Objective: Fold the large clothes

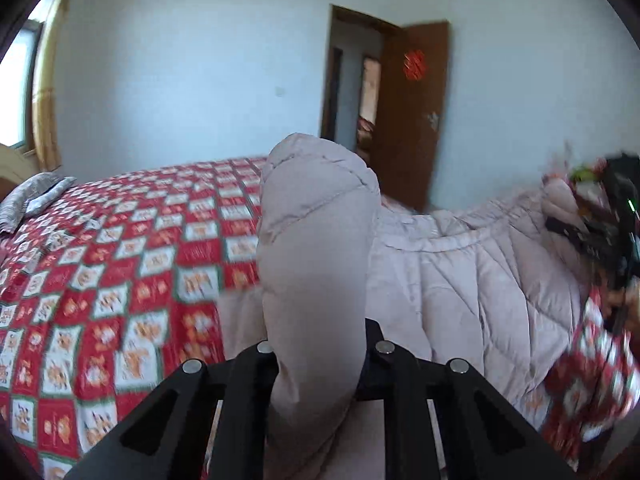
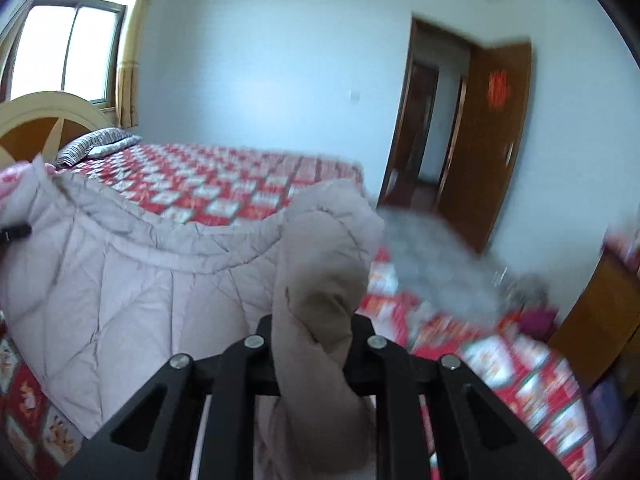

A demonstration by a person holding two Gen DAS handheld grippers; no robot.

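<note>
Your left tongs and right tongs are each clamped on a bunched edge of the pale quilted coat, which spans the lower centre of both views above the bed. It looks puffy, soft and light but bulky and probably slick, so grip deep on the stitched hems, not loose padding.

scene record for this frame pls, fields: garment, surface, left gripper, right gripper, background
garment: pale pink quilted coat, raised between both grippers, grey fur trim on one side
surface: bed with red patterned bedspread
left gripper: shut on a bunched fold of the coat
right gripper: shut on another fold of the coat
background: striped pillow, headboard, window, open brown door
</note>
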